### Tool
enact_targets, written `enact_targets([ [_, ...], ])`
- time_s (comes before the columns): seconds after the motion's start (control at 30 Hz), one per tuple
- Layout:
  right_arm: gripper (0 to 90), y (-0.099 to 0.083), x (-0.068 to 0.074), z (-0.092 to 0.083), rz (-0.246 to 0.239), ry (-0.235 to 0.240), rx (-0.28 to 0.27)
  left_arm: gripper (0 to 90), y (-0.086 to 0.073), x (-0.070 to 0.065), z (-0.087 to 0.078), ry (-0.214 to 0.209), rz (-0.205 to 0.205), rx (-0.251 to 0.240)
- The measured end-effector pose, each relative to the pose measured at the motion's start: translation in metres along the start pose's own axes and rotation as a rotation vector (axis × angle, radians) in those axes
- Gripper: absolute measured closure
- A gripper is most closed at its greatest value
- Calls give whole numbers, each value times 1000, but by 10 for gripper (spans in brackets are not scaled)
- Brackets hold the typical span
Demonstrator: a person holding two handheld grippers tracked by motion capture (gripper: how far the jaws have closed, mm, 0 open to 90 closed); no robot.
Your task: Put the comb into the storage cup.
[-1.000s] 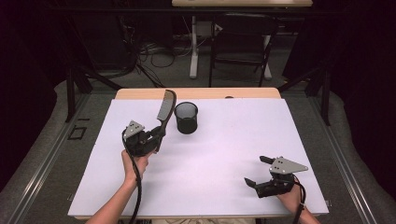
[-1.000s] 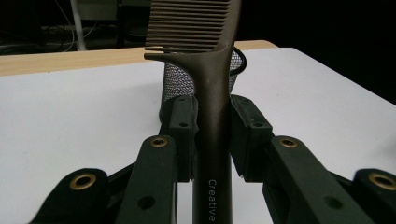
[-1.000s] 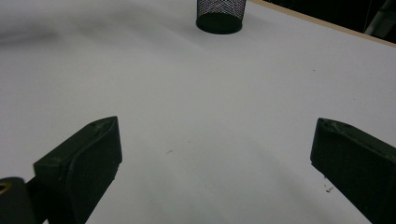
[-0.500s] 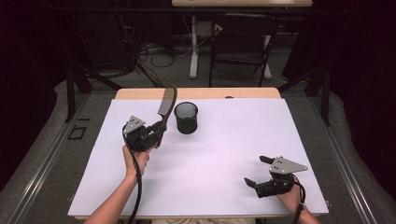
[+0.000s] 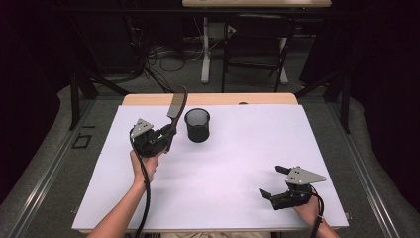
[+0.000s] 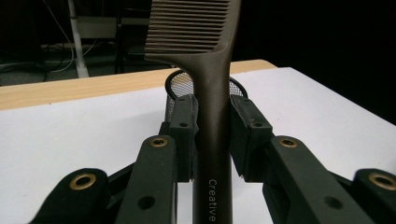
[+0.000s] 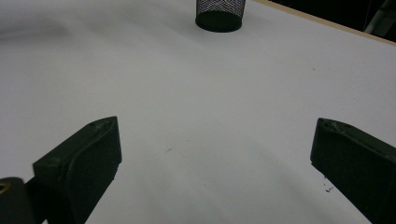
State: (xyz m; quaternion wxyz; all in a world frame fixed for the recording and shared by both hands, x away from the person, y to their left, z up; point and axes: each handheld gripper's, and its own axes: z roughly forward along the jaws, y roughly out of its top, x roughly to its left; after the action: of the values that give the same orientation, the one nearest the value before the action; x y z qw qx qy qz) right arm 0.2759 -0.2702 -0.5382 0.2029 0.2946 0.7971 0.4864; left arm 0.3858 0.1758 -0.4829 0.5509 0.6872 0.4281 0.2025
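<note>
Left hand-held gripper [image 5: 166, 138] squeezing comb [image 5: 176, 106] handle, teeth pointing up, near mesh cup [image 5: 197, 125]. Right hand-held gripper [image 5: 274, 182] sitting wide, holding nothing. Comb maybe bumping rim, tipping cup.

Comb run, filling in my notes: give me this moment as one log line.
left gripper: shut on comb, teeth up | mesh cup: upright, beside comb | right gripper: open, holds nothing, low over white table
</note>
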Motion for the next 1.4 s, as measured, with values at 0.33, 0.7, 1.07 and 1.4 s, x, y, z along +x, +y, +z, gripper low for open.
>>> enact_targets([
  [0.33, 17, 0, 0, 0, -1, 2, 0, 725, 9, 2, 4, 2, -2, -10],
  [0.7, 17, 0, 0, 0, 0, 1, 1, 726, 19, 4, 9, 7, 0, -22],
  [1.07, 17, 0, 0, 0, -2, 2, 0, 725, 23, 5, 18, 6, 2, -14],
  [1.4, 18, 1, 1, 1, 2, 1, 3, 725, 38, -2, 24, -8, 27, -33],
])
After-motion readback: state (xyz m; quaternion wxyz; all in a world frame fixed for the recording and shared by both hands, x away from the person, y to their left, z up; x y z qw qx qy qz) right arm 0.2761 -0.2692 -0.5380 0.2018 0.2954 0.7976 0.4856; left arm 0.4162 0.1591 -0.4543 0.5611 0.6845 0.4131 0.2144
